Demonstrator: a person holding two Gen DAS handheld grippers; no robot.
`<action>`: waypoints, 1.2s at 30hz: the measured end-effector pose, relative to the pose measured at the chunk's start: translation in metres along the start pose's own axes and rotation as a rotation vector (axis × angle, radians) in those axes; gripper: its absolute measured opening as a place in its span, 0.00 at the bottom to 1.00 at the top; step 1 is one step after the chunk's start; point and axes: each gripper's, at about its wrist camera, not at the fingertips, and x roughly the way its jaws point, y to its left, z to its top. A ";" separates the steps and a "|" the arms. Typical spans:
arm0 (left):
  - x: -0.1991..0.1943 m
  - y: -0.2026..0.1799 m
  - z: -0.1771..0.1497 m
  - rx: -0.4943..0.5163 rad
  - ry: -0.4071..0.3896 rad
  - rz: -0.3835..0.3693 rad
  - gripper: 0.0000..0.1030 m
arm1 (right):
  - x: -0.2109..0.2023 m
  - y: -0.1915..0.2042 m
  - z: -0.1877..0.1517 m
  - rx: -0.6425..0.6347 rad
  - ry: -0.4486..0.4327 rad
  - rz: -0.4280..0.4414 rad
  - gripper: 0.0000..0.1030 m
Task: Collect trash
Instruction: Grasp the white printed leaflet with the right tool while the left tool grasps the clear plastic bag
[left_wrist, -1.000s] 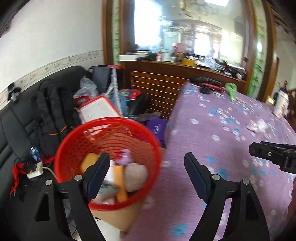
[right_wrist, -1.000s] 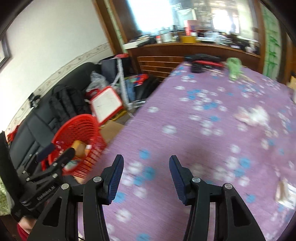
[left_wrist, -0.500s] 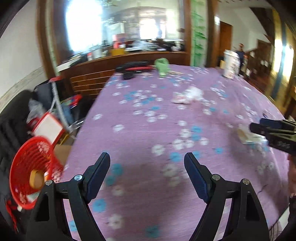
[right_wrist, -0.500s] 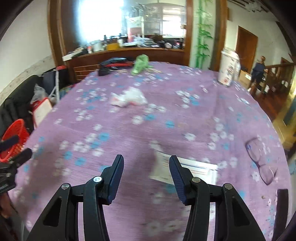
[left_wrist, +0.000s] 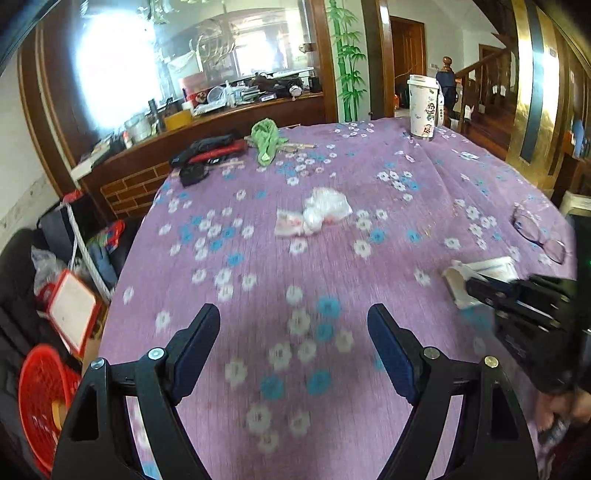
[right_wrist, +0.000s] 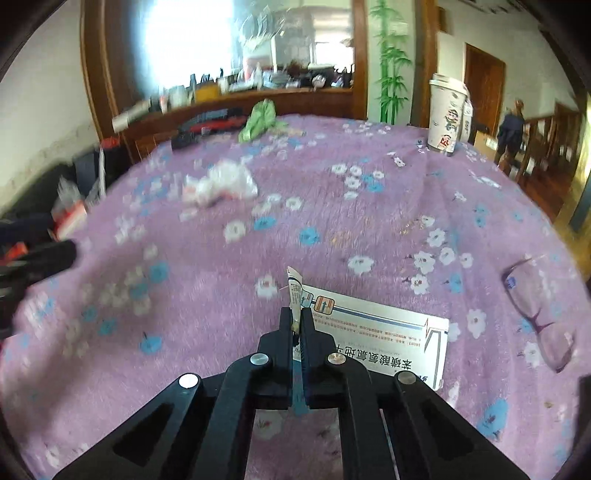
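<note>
Covering the desk (left_wrist: 258, 295): a purple cloth with white and blue flowers, seen from both wrist views. Lying flat near its right edge: a white printed carton (right_wrist: 388, 332), one upturned flap pinched between the jaws of the right gripper (right_wrist: 296, 321), which have just closed fully on it. Hovering over bare cloth at the near side: the left gripper (left_wrist: 293, 332), jaws wide apart, nothing between them. Sitting toward the middle of the desk, well apart from both grippers: a crumpled white plastic wrapper (left_wrist: 317, 216). Resting just right of the carton: a pair of glasses (right_wrist: 539, 317). Standing upright at the far right corner: a tall white paper cup (left_wrist: 423, 107) with a lid and cartoon print. Lying at the far edge: a green cloth (left_wrist: 266, 140), and left of it a black and red bundle (left_wrist: 207, 153). Off the desk at lower left, down by a dark sofa: a red mesh basket (left_wrist: 40, 402), beside a red-framed white board (left_wrist: 72, 310) and a heap of bags. Behind the desk: a brown wooden counter (left_wrist: 229, 122) crowded with small items, below a large glass pane glaring with light. Farther right: a painted green bamboo panel (left_wrist: 345, 55), a wooden door and a stair railing.
</note>
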 end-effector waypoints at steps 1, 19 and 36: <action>0.007 -0.001 0.007 0.008 -0.002 0.007 0.79 | -0.002 -0.004 0.001 0.022 -0.014 0.018 0.03; 0.164 -0.047 0.079 0.230 0.081 0.123 0.71 | -0.009 -0.020 0.003 0.111 -0.049 0.089 0.03; 0.097 -0.011 0.044 -0.036 0.009 -0.009 0.25 | -0.010 -0.017 0.004 0.085 -0.066 0.063 0.03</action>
